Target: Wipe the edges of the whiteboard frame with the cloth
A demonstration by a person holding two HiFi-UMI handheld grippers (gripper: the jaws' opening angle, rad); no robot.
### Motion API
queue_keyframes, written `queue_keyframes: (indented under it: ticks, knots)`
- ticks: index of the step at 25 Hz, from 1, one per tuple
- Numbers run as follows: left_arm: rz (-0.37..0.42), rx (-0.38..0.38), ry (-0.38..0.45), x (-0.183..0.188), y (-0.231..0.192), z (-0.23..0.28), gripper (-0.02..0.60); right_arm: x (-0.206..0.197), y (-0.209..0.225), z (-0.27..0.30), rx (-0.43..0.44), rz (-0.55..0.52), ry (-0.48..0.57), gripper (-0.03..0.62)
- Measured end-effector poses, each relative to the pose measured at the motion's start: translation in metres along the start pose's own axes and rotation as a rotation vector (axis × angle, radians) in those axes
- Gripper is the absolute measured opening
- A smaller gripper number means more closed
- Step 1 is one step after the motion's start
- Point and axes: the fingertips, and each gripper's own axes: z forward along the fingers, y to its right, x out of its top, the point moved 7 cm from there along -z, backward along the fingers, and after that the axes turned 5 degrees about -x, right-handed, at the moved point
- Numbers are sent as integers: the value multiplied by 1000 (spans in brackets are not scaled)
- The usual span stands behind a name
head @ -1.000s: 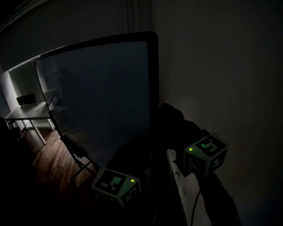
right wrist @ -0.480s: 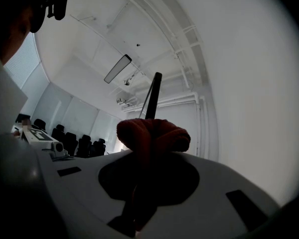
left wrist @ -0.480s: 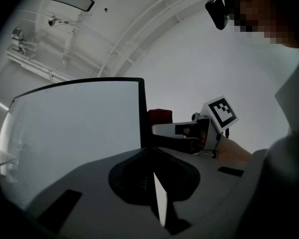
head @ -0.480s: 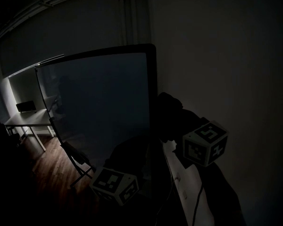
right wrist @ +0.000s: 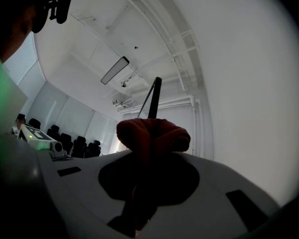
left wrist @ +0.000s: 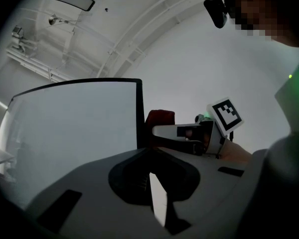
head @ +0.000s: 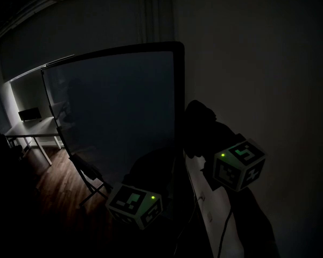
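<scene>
Right gripper (right wrist: 145,157): clamped shut on the red cloth (right wrist: 154,132), which bulged in a bunch over and just ahead of the jaw tips.
Left gripper (left wrist: 150,177): jaws drawn together with nothing between them; aimed up toward the board from lower down.
Cloth position: set against, or just beside, the right upright bar of the whiteboard frame (head: 178,98); contact judged likely, but too dark in the head view to confirm.
Frame from the right jaws: straight ahead, directly behind the cloth, seen as a thin dark strip rising past the bunch (right wrist: 154,97).
Frame from the left jaws: ahead and above the tips, a little to their left (left wrist: 139,114), with the cloth (left wrist: 160,117) and the right gripper (left wrist: 158,131) just to the bar's right.
Long axis: vertical; ran from the rounded top corner, well above the cloth, down below both grippers.
Facing: narrow outer edge turned toward the right jaws, white panel (left wrist: 74,123) spread away to the left.
Nearer hand: right, by far; left held back and low, apart from the bar.
Coming move, as judged: a slide along the bar's length, up toward the corner or down, with the jaws kept square to the edge so the cloth stayed on it.
Risk, as judged: cloth slipping off the thin edge onto the panel or the wall behind.
</scene>
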Motion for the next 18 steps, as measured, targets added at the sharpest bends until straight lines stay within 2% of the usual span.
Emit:
queue_keyframes:
  ticks: [9, 18]
  knots:
    - [-1, -7, -10, -13, 8, -19, 8, -29, -25, -28, -45, -38, -40, 57]
    - [-44, 5, -52, -50, 7, -67, 8, -98, -65, -60, -49, 98, -120, 57]
